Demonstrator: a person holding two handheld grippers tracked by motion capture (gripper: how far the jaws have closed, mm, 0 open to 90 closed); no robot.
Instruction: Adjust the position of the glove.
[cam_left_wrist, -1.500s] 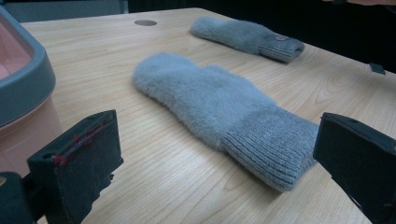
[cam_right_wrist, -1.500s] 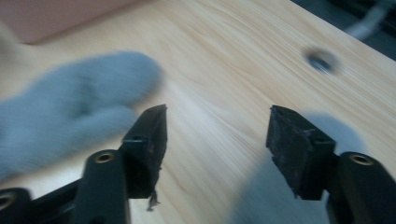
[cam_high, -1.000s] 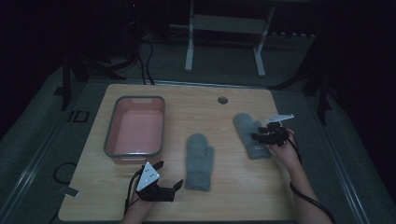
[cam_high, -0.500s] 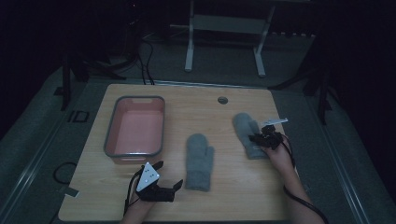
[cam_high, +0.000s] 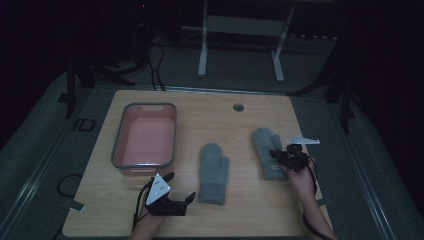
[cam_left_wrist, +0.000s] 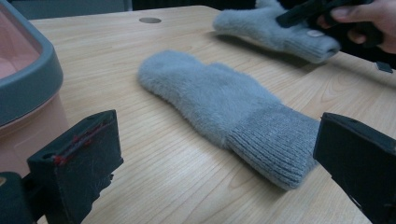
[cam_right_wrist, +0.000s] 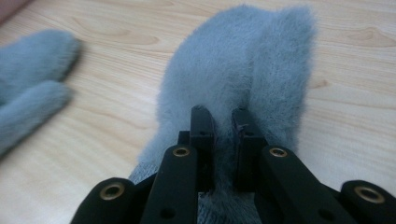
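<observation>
Mittens in fluffy grey wool lay well apart on the pale wooden surface (cam_high: 240, 125), seen from the high view. One grey mitten (cam_high: 267, 152) lay at about four o'clock from the surface's middle, fingertips pointing to twelve o'clock. The right gripper (cam_high: 278, 156), held in the person's right hand (cam_high: 299, 176), was clamped on this mitten near its ribbed cuff. Its jaws had just been closing, and in the right gripper view they stood nearly together with a fold of grey pile pinched between them (cam_right_wrist: 223, 121).

The other grey mitten (cam_high: 213, 172) lay flat at about six o'clock from the middle, cuff toward the person. The left gripper (cam_high: 180, 187) rested at eight o'clock from that mitten, near its cuff, with jaws spread wide and nothing between them. In the left gripper view, the knitted cuff (cam_left_wrist: 275, 144) lay just ahead of the jaws without touching either one.

A pink tub with a grey rim (cam_high: 145, 162) stood at nine o'clock on the surface, beyond the left gripper. A small round hole (cam_high: 238, 107) marked the surface at twelve o'clock.
</observation>
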